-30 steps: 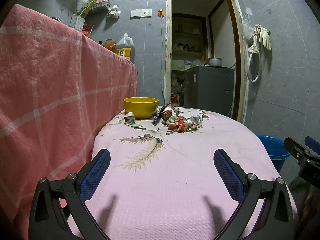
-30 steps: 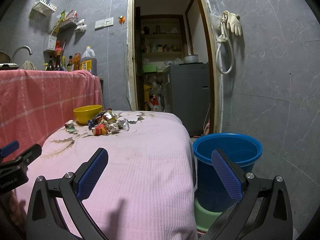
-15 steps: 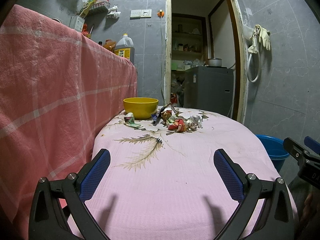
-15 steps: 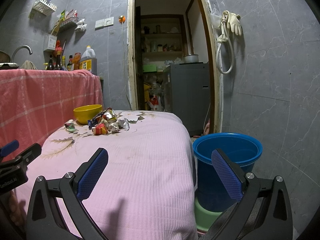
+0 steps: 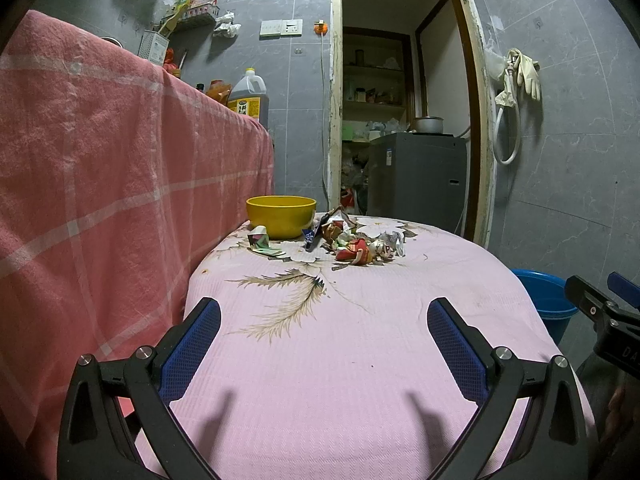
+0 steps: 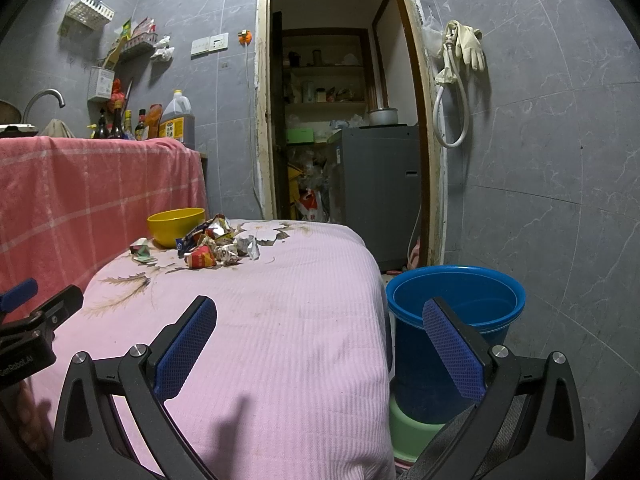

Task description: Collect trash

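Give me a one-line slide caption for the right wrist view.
Open right gripper hovers over the pink table, crumpled wrappers beside a yellow bowl, blue bucket at right.

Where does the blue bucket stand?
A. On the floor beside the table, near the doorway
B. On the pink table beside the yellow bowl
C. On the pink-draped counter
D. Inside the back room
A: the bucket stands on the floor right of the table, below its top.

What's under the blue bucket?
The blue bucket stands on something pale green, maybe a basin; only its edge shows. The rest is hidden by the bucket, the pink-covered table and the right gripper.
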Tool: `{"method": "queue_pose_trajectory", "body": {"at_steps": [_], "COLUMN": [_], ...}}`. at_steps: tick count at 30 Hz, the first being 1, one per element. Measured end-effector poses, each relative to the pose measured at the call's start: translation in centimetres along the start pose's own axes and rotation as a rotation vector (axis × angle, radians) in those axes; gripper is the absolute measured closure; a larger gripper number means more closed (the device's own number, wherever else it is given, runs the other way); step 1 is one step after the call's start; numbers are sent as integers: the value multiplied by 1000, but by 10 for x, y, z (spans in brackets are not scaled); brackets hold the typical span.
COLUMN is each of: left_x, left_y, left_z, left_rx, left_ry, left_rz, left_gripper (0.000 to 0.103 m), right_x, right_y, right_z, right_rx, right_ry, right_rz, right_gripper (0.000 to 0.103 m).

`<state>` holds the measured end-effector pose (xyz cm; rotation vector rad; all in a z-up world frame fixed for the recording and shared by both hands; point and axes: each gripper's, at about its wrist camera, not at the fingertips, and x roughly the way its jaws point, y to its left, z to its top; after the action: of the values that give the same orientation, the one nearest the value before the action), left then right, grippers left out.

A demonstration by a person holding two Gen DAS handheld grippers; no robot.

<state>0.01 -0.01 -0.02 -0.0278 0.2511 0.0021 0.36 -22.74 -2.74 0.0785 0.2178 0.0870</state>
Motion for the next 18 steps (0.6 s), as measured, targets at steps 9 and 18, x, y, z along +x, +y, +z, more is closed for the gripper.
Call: {"method": "queue_pose_trajectory", "body": {"at_steps": [9, 18], "left_x": [0, 0], "left_y": [0, 0], "left_z": [0, 0], "left_rx": [1, 1], "left_ry": [0, 0], "left_rz": [1, 1], "left_gripper": [2, 2], "right_x": [1, 1], "right_y": [0, 1], "right_z": [0, 0], "right_rx": [0, -1], "right_ry": [1, 2], "right_rz": [0, 0], "right_gripper": [0, 0]}}
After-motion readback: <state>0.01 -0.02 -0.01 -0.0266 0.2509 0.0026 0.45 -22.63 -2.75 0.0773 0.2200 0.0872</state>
